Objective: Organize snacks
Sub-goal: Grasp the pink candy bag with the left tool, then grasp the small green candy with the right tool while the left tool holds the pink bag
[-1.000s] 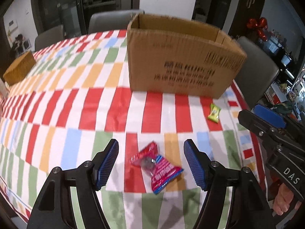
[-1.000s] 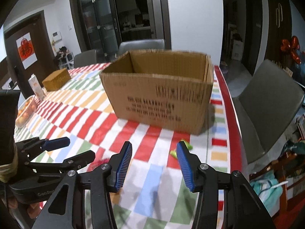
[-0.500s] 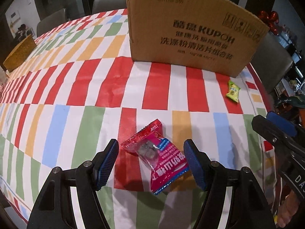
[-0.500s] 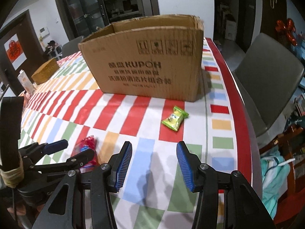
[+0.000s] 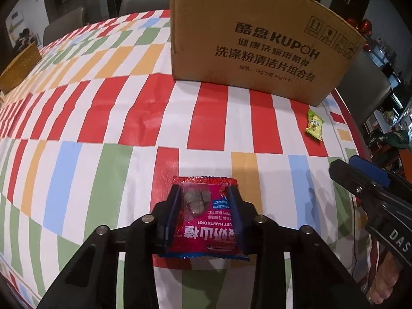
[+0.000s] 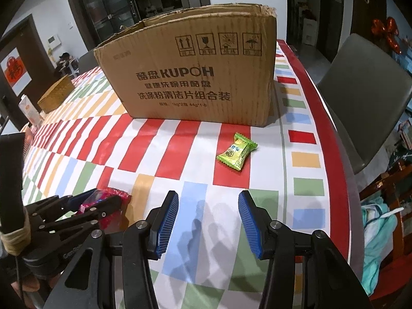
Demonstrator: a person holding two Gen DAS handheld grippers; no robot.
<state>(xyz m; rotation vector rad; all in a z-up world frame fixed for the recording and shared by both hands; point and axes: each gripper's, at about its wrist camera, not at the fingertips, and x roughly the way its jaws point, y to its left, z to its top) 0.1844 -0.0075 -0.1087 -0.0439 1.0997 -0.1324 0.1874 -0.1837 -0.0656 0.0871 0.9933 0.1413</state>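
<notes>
A red hawthorn snack packet [image 5: 206,221] lies on the striped tablecloth, squeezed between the blue pads of my left gripper [image 5: 203,200], whose jaws are closing on it. The same left gripper [image 6: 95,203] and red packet [image 6: 113,195] show at the lower left of the right wrist view. A small green candy packet [image 6: 236,152] rests on the cloth near the box's front right corner; the green candy packet [image 5: 314,125] lies far right in the left view. My right gripper [image 6: 208,217] hangs open above the cloth, short of the green packet. An open cardboard box [image 6: 190,82] stands behind.
A woven box [image 6: 55,94] and a carton [image 6: 27,110] sit at the table's far left. A grey chair [image 6: 365,95] stands by the table's right edge [image 6: 334,154]. My right gripper's body [image 5: 373,193] enters the left view's right side.
The left gripper sank onto the red packet and its jaws closed in on it. The right gripper came down nearer the table, open as before, with the green packet now ahead of it.
</notes>
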